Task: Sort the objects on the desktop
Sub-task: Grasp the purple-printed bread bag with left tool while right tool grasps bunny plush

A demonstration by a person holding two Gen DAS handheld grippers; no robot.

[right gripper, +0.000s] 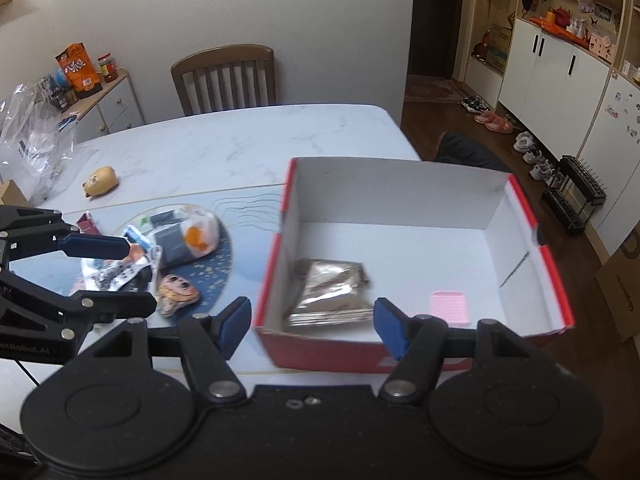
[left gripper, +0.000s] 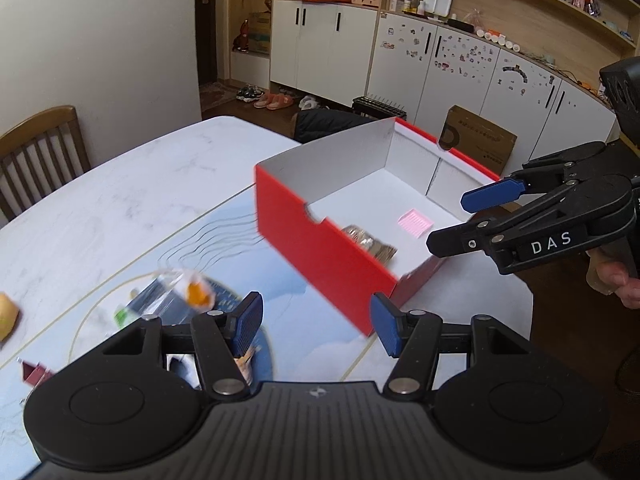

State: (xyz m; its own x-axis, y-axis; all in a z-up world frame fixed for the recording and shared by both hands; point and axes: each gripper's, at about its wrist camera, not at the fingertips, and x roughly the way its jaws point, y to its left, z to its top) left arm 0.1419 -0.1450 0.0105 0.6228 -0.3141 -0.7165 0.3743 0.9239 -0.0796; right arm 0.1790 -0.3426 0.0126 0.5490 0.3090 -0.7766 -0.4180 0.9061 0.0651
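Red box (right gripper: pixel 320 344): just ahead of the right gripper (right gripper: pixel 310 322), jaws wide, empty.
Left gripper (left gripper: pixel 316 322): jaws parted, empty; box corner ahead.
Silver packet (right gripper: pixel 330 294): inside box.

Your left wrist view looks down from close beside the red box (left gripper: pixel 320 248), your right wrist view from its near end, both sharing its interior and the table (right gripper: pixel 224 148).

Def someone's home, dining area w/ entryway; marble-look table (right gripper: pixel 240 140), wooden chair (right gripper: pixel 226 78), shoes (right gripper: pixel 494 120) by the front door (right gripper: pixel 434 20), sticker-covered white cabinets (left gripper: pixel 460 64), snack bag (right gripper: pixel 80 66) on a sideboard
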